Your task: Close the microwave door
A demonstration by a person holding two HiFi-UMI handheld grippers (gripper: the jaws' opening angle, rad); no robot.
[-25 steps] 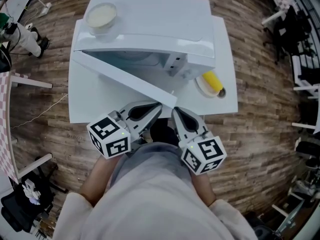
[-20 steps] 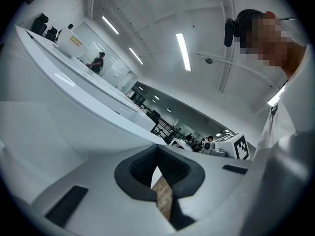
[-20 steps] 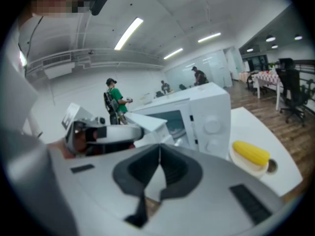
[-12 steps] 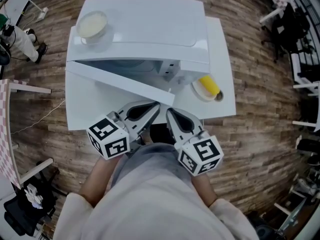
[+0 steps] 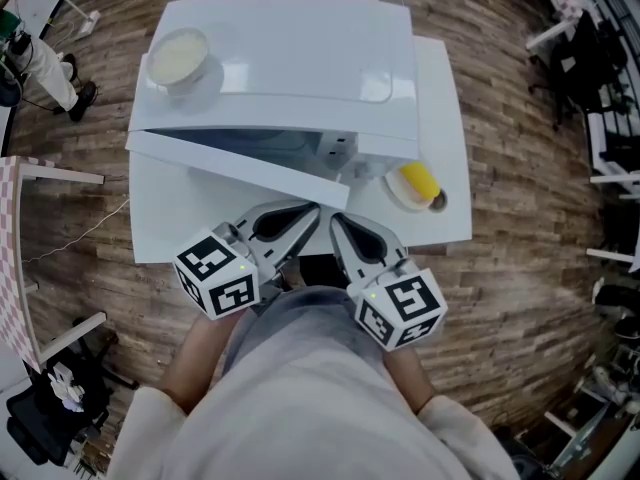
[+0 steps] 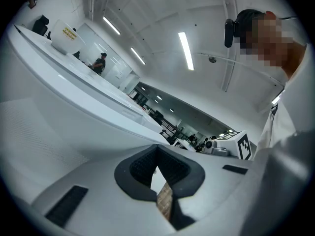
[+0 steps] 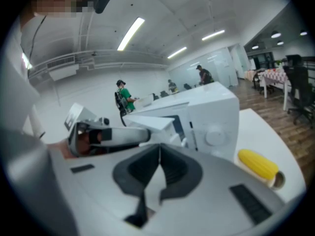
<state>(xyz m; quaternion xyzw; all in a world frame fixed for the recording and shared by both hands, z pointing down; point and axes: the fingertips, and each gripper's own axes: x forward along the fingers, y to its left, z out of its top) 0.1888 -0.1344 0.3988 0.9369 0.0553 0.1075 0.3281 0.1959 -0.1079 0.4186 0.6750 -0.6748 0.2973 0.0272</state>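
The head view is showing the whole layout: a white microwave (image 5: 300, 58) is sitting on a white table (image 5: 445, 118) with its door (image 5: 240, 163) standing ajar, hinged at the left and angling toward the near side; a bowl (image 5: 178, 56) is resting on the microwave's far left corner, and a plate (image 5: 397, 186) carrying a corn cob (image 5: 418, 179) is lying on the table just right of the door's free edge; the left gripper view is showing none of the plate or cob, being filled on its left by the door's white face, with the bowl high at the far left and the right gripper's marker cube (image 6: 241, 144) at the right; the right gripper view alone is showing the microwave's front panel with a round knob (image 7: 214, 134), the cob beside it, and people (image 7: 123, 97) standing far behind; the table's near edge is running just under both grippers, with bare tabletop to the left of them and wooden floor (image 5: 520, 298) open on either side; chairs (image 5: 590, 68) are crowding the far right; the left gripper (image 5: 316, 210) and the right gripper (image 5: 336, 220) are sitting side by side at the near edge, each with its jaws brought together at the tips and nothing between them; the door's free edge is lying just beyond their tips, slightly to the right, and whether either is touching it cannot be told.
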